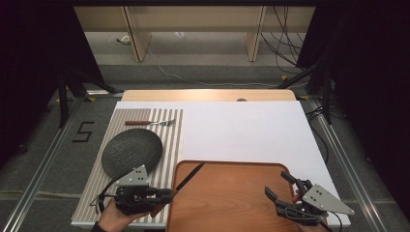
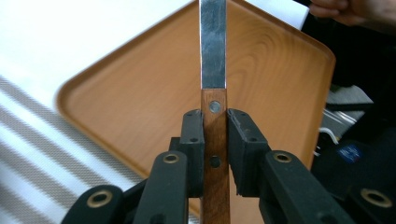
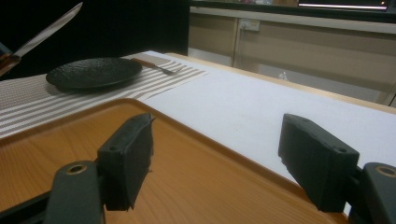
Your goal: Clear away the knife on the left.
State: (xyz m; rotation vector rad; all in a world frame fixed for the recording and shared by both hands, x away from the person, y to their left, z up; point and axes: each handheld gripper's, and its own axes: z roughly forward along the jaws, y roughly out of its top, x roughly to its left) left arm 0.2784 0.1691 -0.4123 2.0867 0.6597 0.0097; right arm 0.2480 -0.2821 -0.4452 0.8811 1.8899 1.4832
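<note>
White covering spreads over the worktop, with a dark floor and pale cabinet panels beyond it, and the round dark plate serves as the landmark for everything else. Under the plate lies one striped placemat, and just beyond the plate, on that same mat, one fork with a wooden handle lies crosswise. Near the plate on the person's side, the left gripper has its fingers clamped on the wooden handle of one knife, whose blade slants up over the near left corner of the wooden tray; the knife appears lifted clear of the tray rather than resting on it. That tray sits to the right of the plate and nearer the person, and no other thing shows on it. Well to the right of the plate, at the tray's far side, the right gripper hovers with its fingers spread apart and nothing between them. Judging from this, the setting looks mostly done: plate and fork are laid, and the knife has yet to be put down beside the plate, likely on the mat's free right strip.
</note>
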